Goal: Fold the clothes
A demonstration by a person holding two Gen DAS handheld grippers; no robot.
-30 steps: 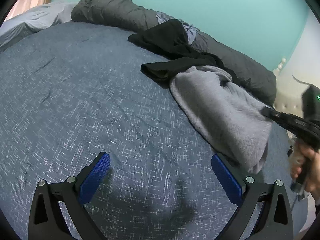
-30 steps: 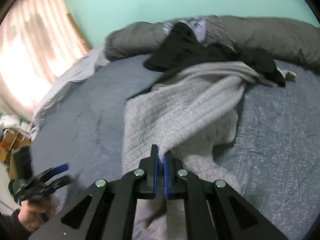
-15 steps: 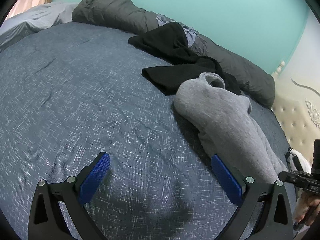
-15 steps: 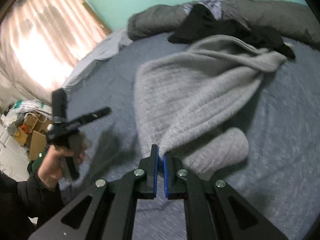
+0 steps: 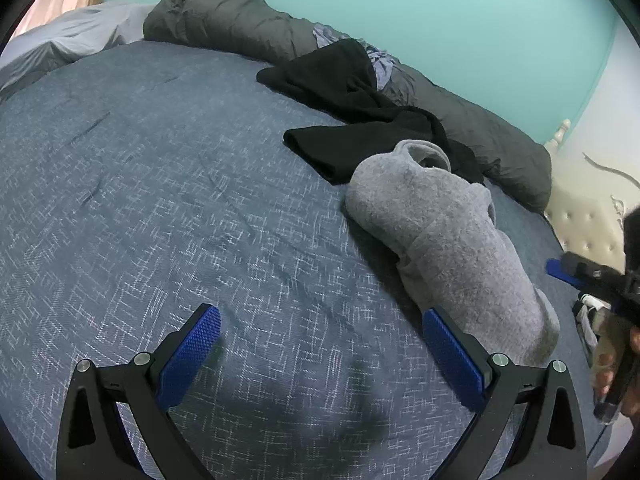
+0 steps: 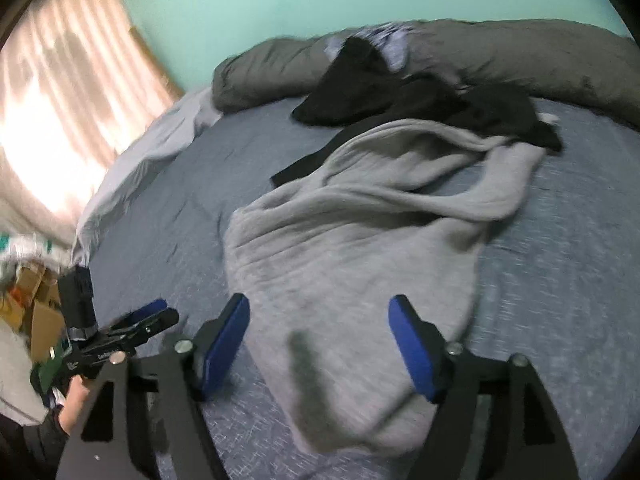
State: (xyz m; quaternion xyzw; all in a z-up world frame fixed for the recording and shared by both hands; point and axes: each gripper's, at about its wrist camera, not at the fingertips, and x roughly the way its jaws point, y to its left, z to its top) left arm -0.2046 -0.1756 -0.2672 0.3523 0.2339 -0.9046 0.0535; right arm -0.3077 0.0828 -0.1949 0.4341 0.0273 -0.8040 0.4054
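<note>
A grey knit garment (image 5: 440, 232) lies crumpled on the blue bed cover (image 5: 160, 200), stretching from the black garment (image 5: 352, 92) toward the bed's right edge. In the right wrist view the grey garment (image 6: 352, 240) spreads under my right gripper (image 6: 318, 302). Its jaws are opening and stand wide, the pads (image 6: 226, 340) clear of the cloth. My left gripper (image 5: 320, 316) hovers open over bare bed cover, just left of the garment's near end, with nothing between its fingers. The black garment (image 6: 400, 96) partly lies under the grey one's far end.
A dark grey duvet roll (image 5: 240, 24) runs along the far side by the teal wall. A pale sheet (image 5: 72, 36) lies far left. A tufted headboard (image 5: 588, 224) stands at right. Curtain (image 6: 60, 100) and cardboard boxes (image 6: 36, 300) lie beyond the bed's left edge.
The right gripper, shut on the grey garment's edge before, has let it go and stands wide. The garment has dropped into a heap on the bed. The left gripper kept still.
</note>
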